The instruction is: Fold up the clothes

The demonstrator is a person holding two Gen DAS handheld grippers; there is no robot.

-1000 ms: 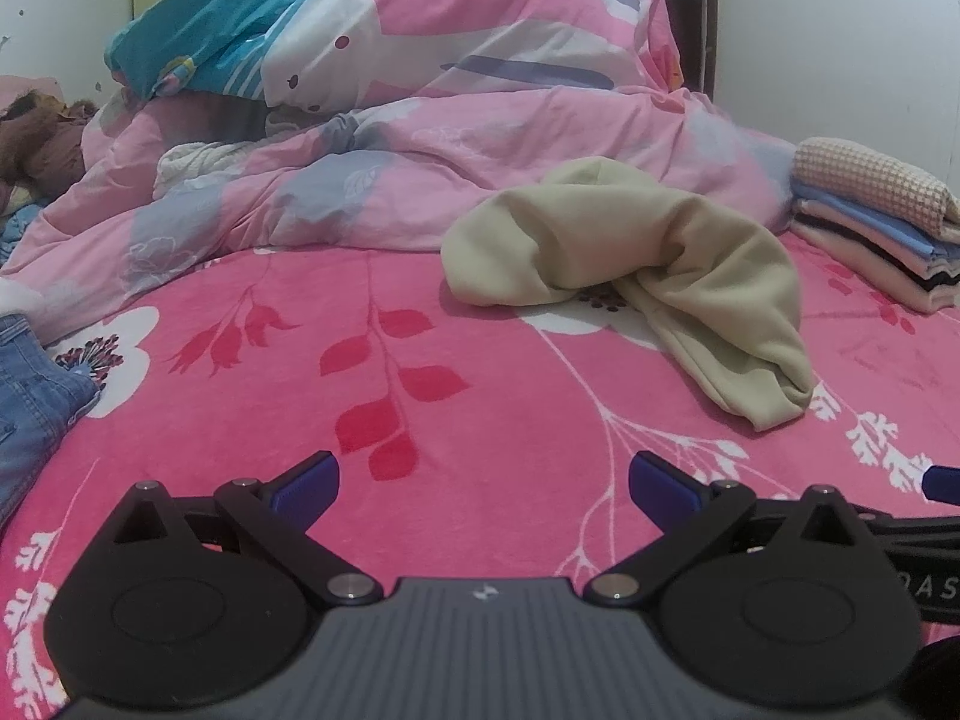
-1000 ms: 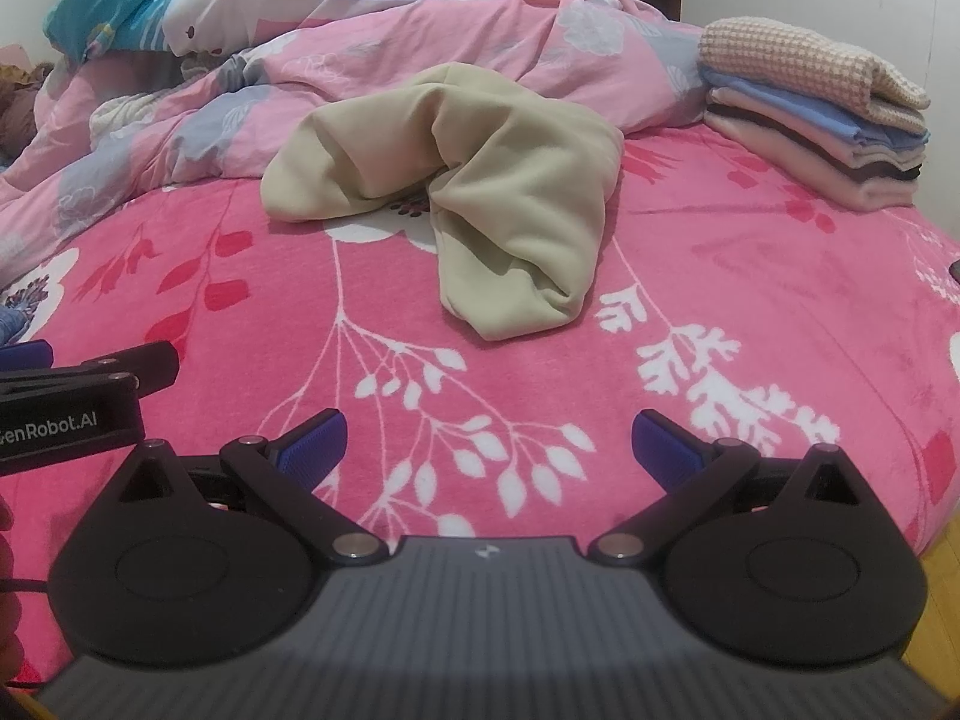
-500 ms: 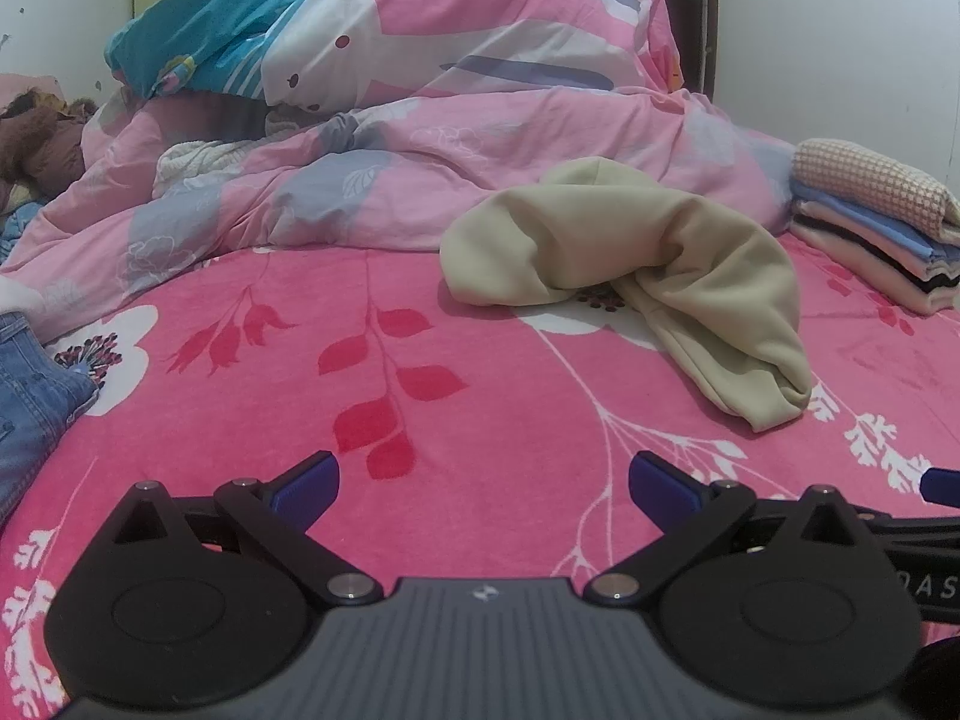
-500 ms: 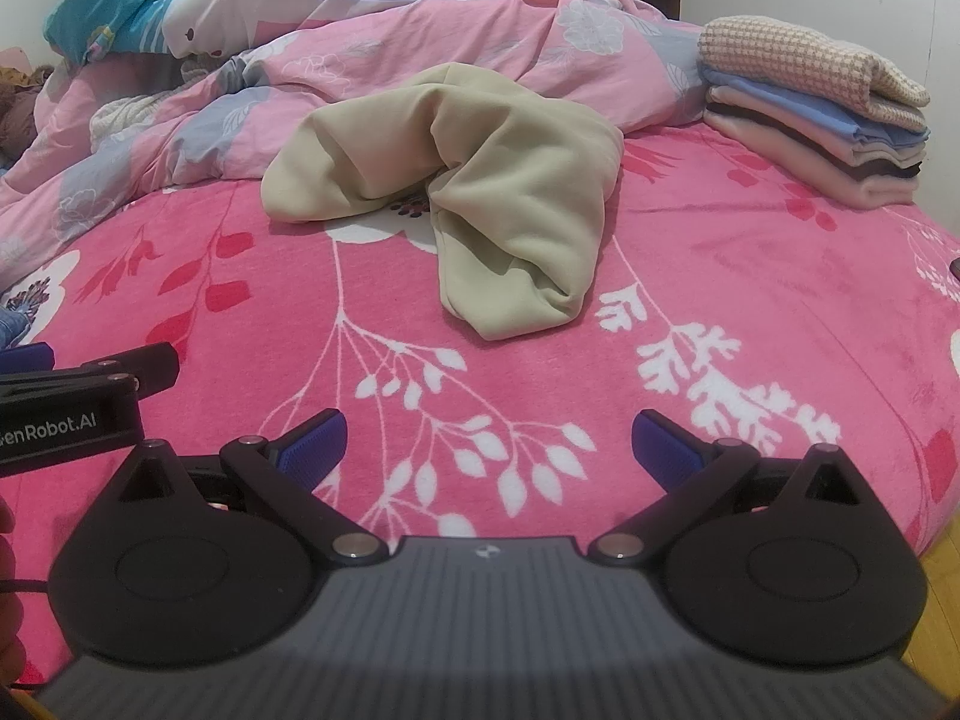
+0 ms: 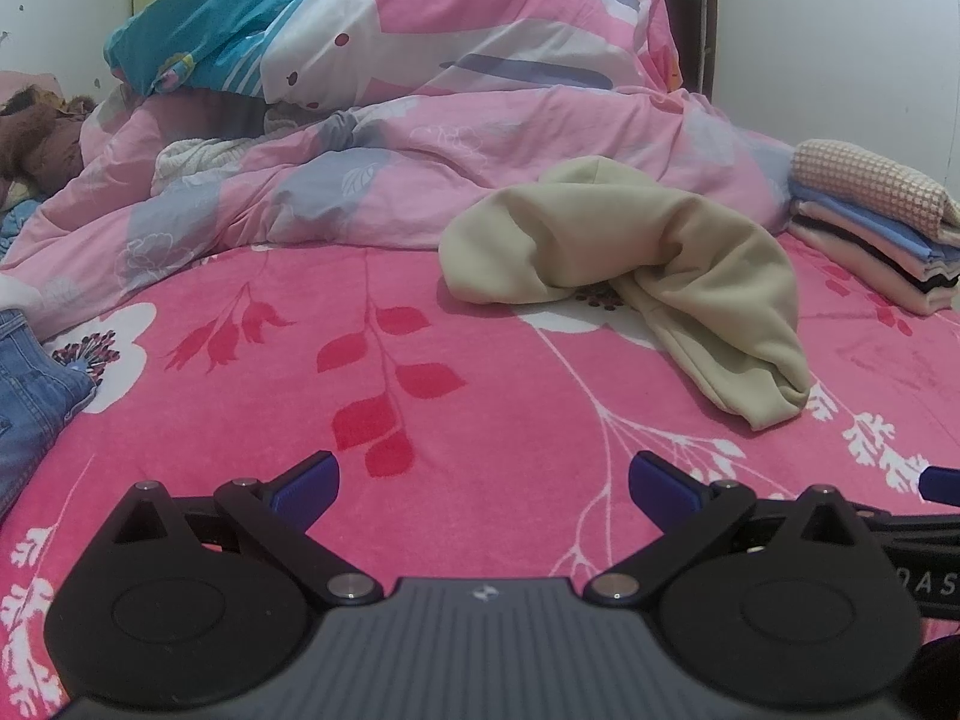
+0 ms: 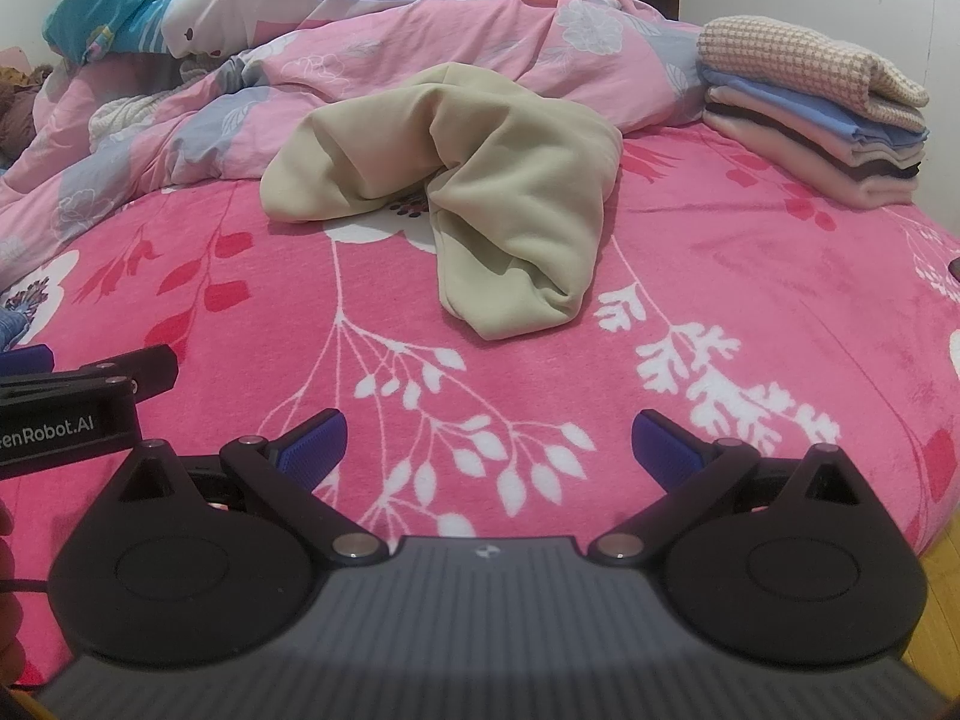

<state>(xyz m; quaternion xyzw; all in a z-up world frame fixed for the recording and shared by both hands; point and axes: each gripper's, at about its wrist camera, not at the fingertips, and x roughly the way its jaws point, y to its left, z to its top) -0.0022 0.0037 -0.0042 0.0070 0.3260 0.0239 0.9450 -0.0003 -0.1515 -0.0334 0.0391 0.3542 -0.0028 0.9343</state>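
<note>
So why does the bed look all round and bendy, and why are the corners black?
Left wrist view: the fisheye lens bulges the pink bedspread into a dome and darkens the corners. Right wrist view: same bulge, soft even light, faint shadow under the beige garment, and the gripper looks slightly soft up close.

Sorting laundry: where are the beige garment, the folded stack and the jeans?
beige garment (image 6: 516, 204): right wrist view, middle of its crumpled bulk.
folded stack (image 6: 804, 114): right wrist view, blue layer's front edge.
jeans (image 5: 30, 384): left wrist view, visible denim corner.
</note>
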